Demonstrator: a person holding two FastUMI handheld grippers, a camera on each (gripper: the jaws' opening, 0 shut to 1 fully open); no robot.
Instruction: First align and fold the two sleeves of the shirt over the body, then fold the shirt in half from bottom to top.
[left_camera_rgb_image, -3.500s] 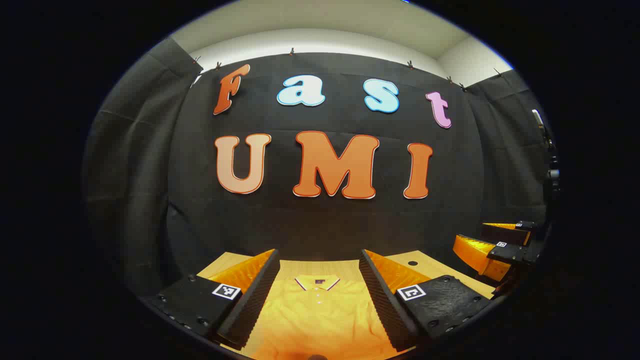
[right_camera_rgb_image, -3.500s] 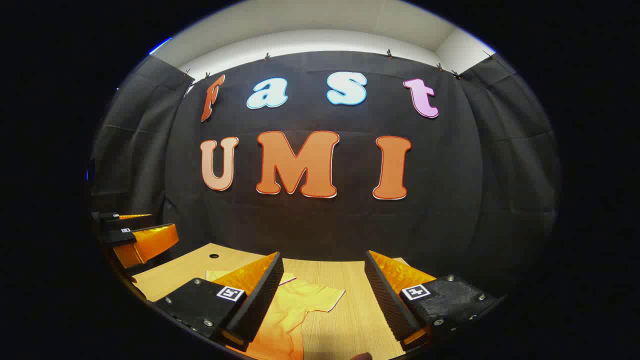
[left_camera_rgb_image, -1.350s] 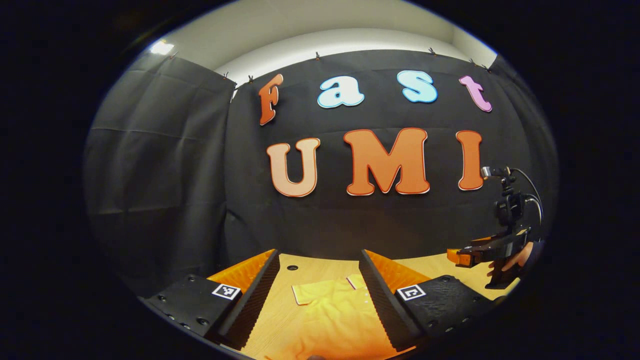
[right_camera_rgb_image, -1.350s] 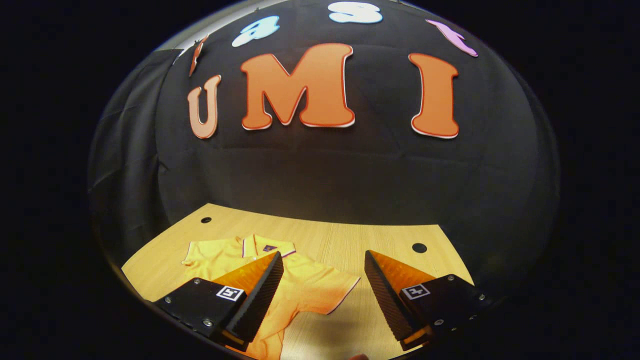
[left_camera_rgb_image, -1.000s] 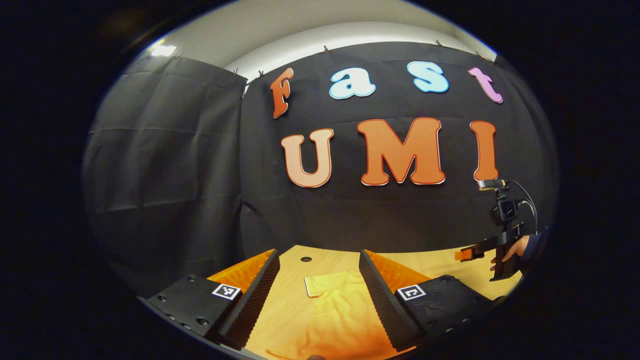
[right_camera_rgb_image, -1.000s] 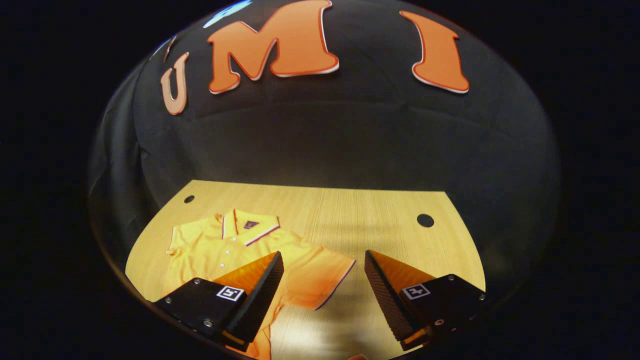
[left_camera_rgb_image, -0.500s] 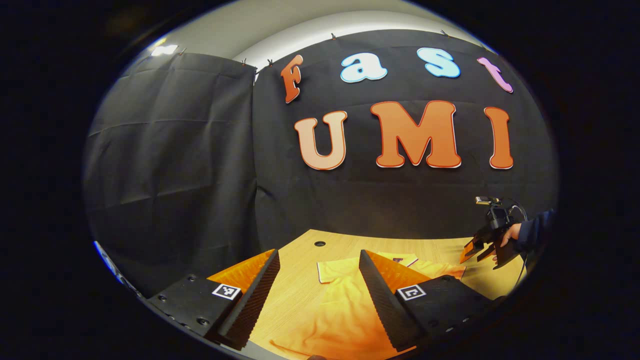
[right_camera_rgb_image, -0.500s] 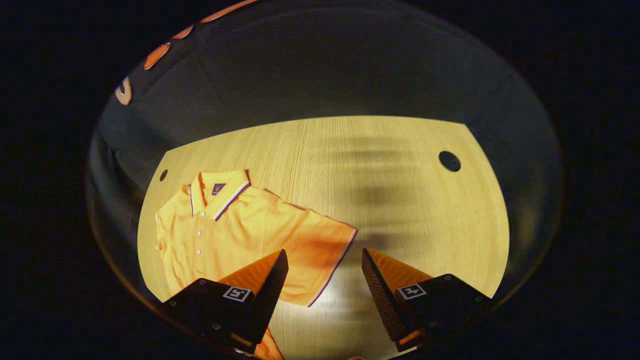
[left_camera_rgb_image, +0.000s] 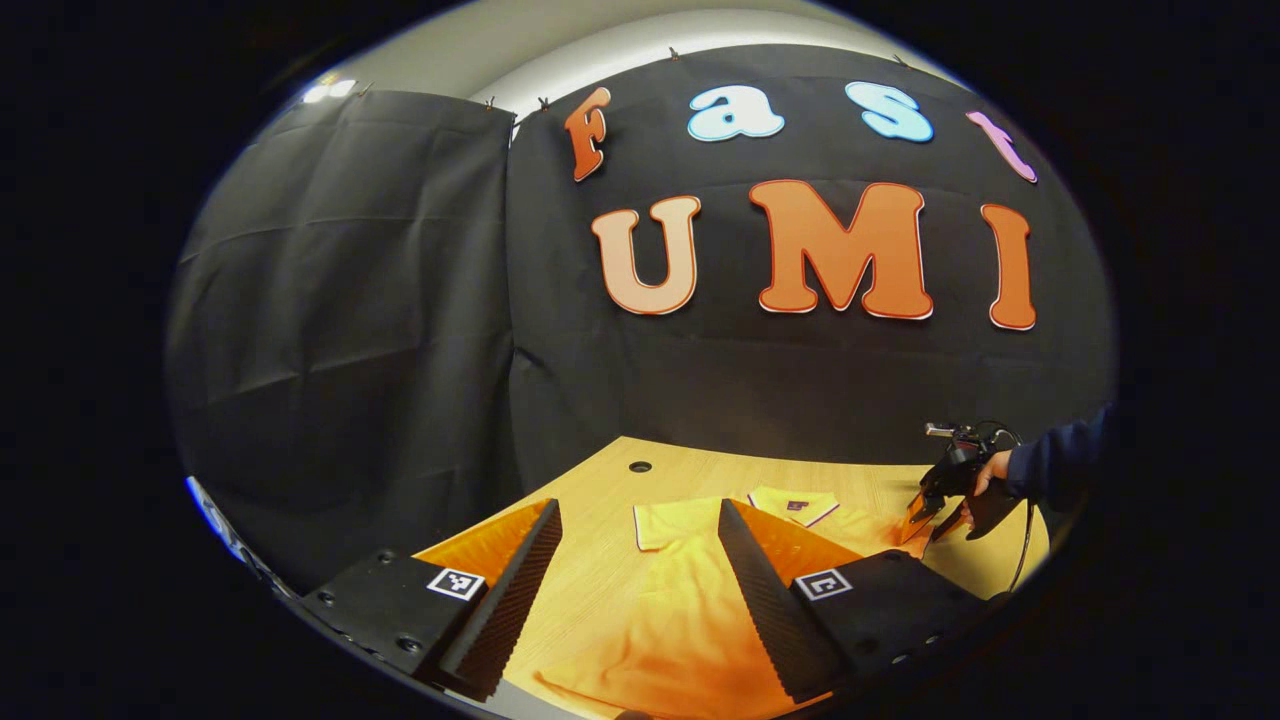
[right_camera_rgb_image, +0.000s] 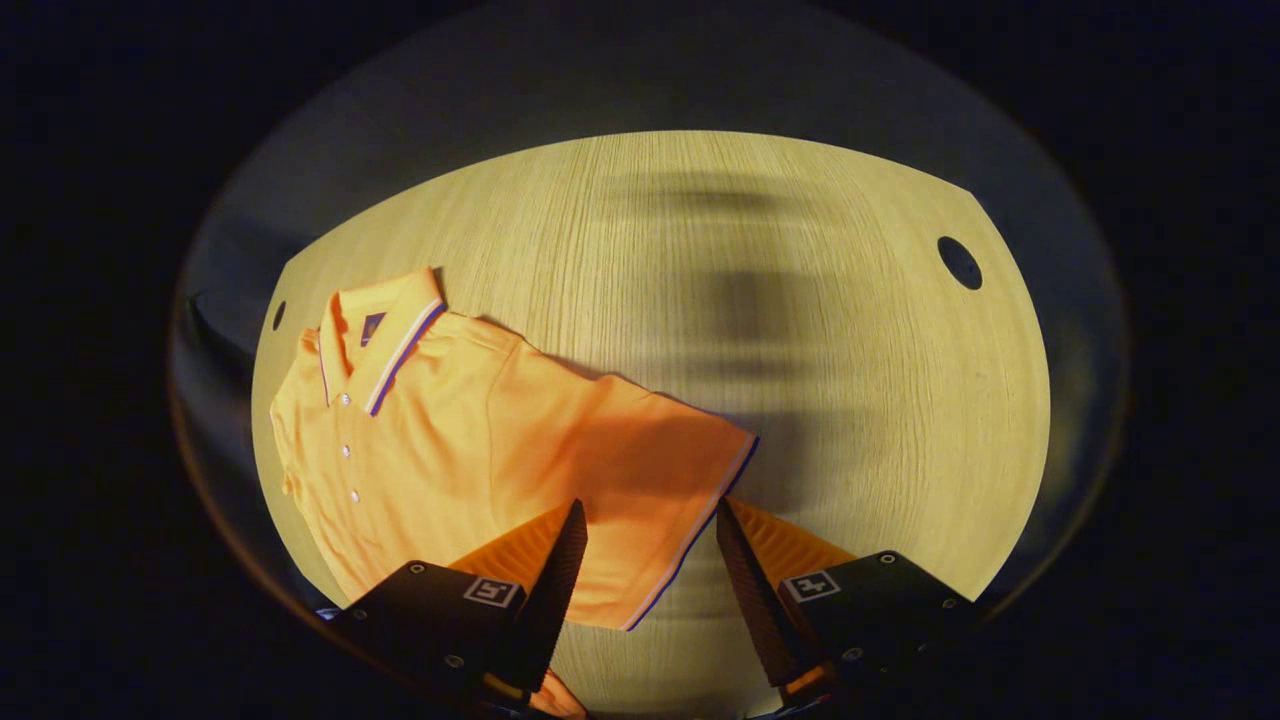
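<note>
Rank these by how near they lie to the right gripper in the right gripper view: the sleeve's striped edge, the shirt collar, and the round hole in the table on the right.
From the right gripper:
1. Sleeve's striped edge, right between its open fingers.
2. Shirt collar, farther off to the upper left.
3. Round hole, upper right on the table; its gap from the collar's rank is too close to call.

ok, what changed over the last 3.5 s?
The right gripper tipped down and dropped toward the shirt; its open jaws now straddle the right sleeve hem. The left gripper swung left, low over the shirt's other side. Nothing grasped; shirt flat and unfolded on the table as before.
</note>
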